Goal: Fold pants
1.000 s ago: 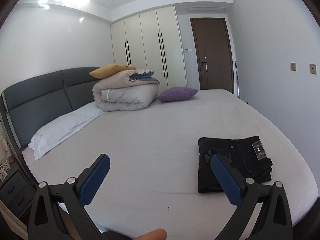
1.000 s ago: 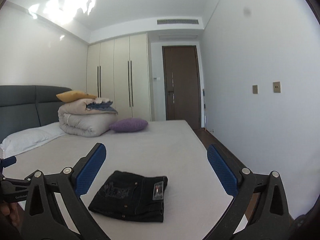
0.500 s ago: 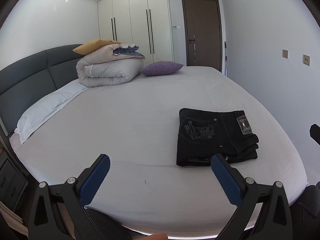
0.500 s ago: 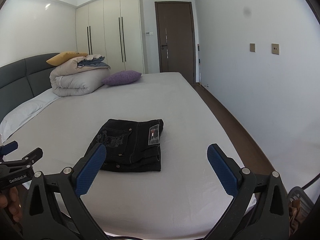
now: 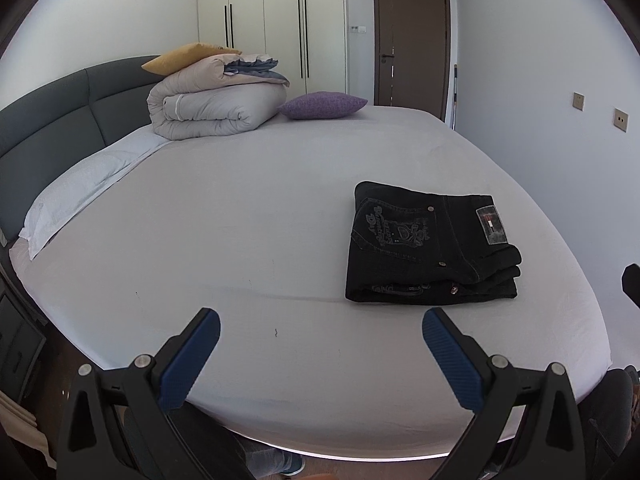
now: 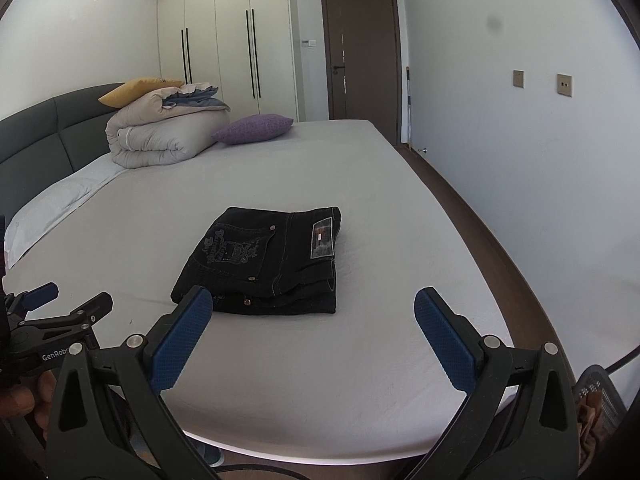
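Folded pants (image 5: 432, 248) lie near the bed's (image 5: 240, 220) right edge: soft, thick denim. Both tongs, left (image 5: 320, 354) and right (image 6: 314, 338), gape empty; best pinch the stacked near edge.

The left gripper (image 5: 320, 344) is held level, its two blue-padded fingers (image 5: 188, 360) spread wide apart with nothing between them. The right gripper (image 6: 312, 336) is posed the same way, fingers (image 6: 444, 340) wide apart and holding nothing. In the right wrist view, a hand (image 6: 20, 400) grips the left gripper's handle at the lower left.
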Demonstrator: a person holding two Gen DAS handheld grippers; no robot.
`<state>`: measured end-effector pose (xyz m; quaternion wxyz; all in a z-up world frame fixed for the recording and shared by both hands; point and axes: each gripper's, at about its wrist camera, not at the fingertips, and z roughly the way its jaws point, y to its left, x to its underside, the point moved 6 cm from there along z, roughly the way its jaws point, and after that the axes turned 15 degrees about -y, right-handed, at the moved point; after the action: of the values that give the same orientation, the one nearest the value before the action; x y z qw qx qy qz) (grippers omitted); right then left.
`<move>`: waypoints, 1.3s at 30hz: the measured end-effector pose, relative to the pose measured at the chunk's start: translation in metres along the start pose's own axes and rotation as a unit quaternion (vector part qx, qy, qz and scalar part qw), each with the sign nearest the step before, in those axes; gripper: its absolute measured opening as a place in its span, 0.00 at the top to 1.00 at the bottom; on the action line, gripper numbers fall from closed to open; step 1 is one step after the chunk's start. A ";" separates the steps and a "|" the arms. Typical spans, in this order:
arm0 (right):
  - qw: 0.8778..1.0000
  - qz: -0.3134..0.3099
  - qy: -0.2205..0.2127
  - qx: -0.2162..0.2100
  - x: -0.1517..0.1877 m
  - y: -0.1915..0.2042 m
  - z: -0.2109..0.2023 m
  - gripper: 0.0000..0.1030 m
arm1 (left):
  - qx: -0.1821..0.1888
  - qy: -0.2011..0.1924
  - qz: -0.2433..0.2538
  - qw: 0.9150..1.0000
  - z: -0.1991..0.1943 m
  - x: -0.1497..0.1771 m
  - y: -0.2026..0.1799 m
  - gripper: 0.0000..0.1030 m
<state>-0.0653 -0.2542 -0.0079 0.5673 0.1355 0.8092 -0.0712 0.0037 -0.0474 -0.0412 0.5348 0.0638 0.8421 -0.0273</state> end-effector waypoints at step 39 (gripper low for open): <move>0.998 0.014 0.067 -0.014 0.039 0.010 0.049 0.00 | 0.013 0.043 0.004 0.999 0.010 0.026 -0.009 0.00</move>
<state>-0.0310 -0.2524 -0.0607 0.5147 0.1433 0.8443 -0.0425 0.0008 -0.0559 -0.0696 0.4976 0.0755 0.8634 -0.0335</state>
